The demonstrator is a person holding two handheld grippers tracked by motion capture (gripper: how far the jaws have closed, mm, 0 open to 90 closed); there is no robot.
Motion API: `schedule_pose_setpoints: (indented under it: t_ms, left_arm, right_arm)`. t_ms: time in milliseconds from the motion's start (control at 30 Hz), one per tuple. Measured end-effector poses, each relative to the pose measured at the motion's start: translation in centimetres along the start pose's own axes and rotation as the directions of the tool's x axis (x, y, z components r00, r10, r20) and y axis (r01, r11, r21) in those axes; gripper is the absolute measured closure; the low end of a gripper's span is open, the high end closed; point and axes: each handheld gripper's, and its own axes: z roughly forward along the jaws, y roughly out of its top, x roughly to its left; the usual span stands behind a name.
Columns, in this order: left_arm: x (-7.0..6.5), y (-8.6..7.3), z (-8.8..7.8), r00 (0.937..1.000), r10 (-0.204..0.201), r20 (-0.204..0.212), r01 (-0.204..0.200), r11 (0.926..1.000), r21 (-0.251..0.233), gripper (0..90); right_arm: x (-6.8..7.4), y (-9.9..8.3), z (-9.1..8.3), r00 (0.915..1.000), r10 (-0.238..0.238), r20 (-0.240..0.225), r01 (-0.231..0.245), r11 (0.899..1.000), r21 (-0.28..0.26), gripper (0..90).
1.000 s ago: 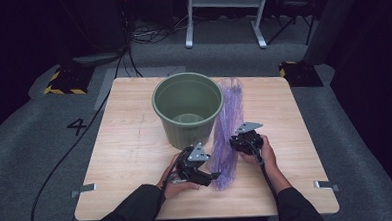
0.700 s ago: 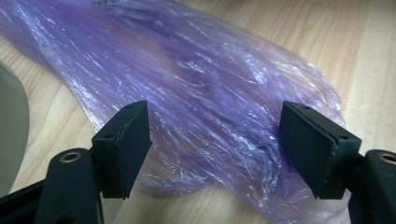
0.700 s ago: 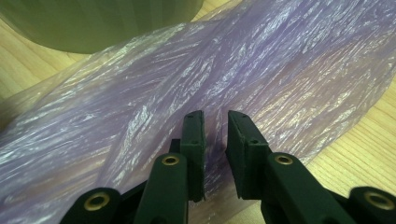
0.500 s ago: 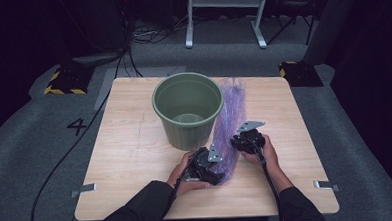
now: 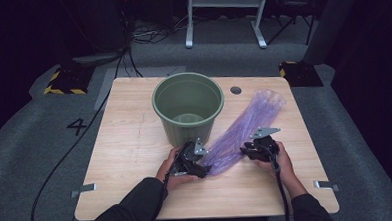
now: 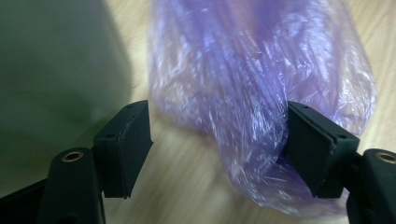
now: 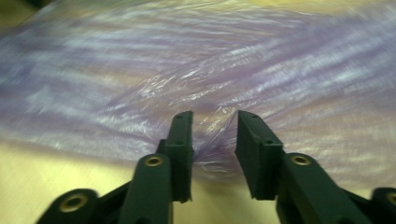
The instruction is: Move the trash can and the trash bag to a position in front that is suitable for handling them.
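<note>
A long purple plastic bag [image 5: 244, 123] lies slantwise on the wooden table [image 5: 125, 143], to the right of a green bin [image 5: 188, 108]. My left gripper [image 5: 201, 166] is at the bag's near end. In the left gripper view its jaws stand wide around the crumpled bag [image 6: 252, 84]; the right pad touches the film and the left pad is clear of it, so the left gripper [image 6: 217, 144] is open. My right gripper [image 5: 247, 151] is at the bag's right edge. Its jaws have just been opening, and a thin fold of bag [image 7: 196, 60] sits loosely between them in the right gripper [image 7: 214, 140].
The bin's wall [image 6: 56, 79] rises close on the left in the left gripper view. A small round hole [image 5: 235, 90] marks the table top behind the bin. Bare wood lies to the left of the bin and along the front edge. Cables cross the dark floor.
The bag has swung from lying straight beside the bin to a slant, its far end now farther right. The right hand has shifted right. The left gripper has closed in on the bag's near end.
</note>
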Motion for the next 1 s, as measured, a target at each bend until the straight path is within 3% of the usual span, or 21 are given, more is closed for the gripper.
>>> schedule_pose_setpoints:
  t_ms: [67,167,300,433,533,633,733,833,900,1000]
  left_arm:
    - [-0.1,-0.1,-0.4,0.9987,0.026,-0.044,-0.026,0.9996,-0.006,27.9]
    - [-0.1,-0.3,-0.7,0.9980,0.042,-0.046,-0.042,0.9991,0.000,28.0]
    - [0.0,-0.6,-1.6,0.9991,0.037,-0.019,-0.038,0.9979,-0.052,26.0]
    - [0.1,-1.1,-3.3,0.9987,0.051,-0.009,-0.052,0.9922,-0.113,23.2]
    - [0.3,-1.8,-4.7,0.9984,0.057,0.000,-0.057,0.9891,-0.136,22.0]
    - [0.7,-2.9,-5.8,0.9988,0.049,0.012,-0.046,0.9890,-0.141,20.1]
    - [1.2,-4.5,-6.6,0.9992,0.040,-0.006,-0.040,0.9919,-0.121,18.7]
    - [1.8,-6.0,-7.3,0.9983,0.026,-0.053,-0.031,0.9946,-0.100,16.8]
    - [2.3,-7.0,-7.7,0.9993,0.012,-0.034,-0.015,0.9952,-0.097,15.8]
    - [3.1,-8.4,-8.0,0.9996,-0.029,-0.005,0.029,0.9959,-0.086,15.7]
  right_arm:
    - [0.0,-0.4,-1.1,0.9990,-0.036,-0.025,0.035,0.999,-0.031,56.0]
    - [0.0,-0.5,-2.7,0.9962,-0.068,-0.053,0.062,0.992,-0.108,44.7]
    - [0.4,0.0,-3.6,0.9918,-0.107,-0.071,0.093,0.979,-0.179,29.4]
    - [0.7,0.6,-3.5,0.9832,-0.136,-0.121,0.109,0.972,-0.207,25.7]
    - [1.2,1.1,-3.8,0.9773,-0.186,-0.101,0.159,0.960,-0.229,23.4]
    - [1.4,1.5,-4.0,0.9743,-0.211,-0.078,0.188,0.953,-0.238,22.8]
    - [1.1,1.8,-3.4,0.9788,-0.198,-0.055,0.180,0.955,-0.235,20.2]
    - [1.0,1.9,-2.5,0.9753,-0.220,-0.015,0.213,0.959,-0.188,20.1]
    - [0.7,1.9,-1.8,0.9734,-0.228,-0.018,0.222,0.962,-0.161,18.9]
    - [0.0,1.7,-0.7,0.9789,-0.201,-0.034,0.195,0.970,-0.143,18.6]
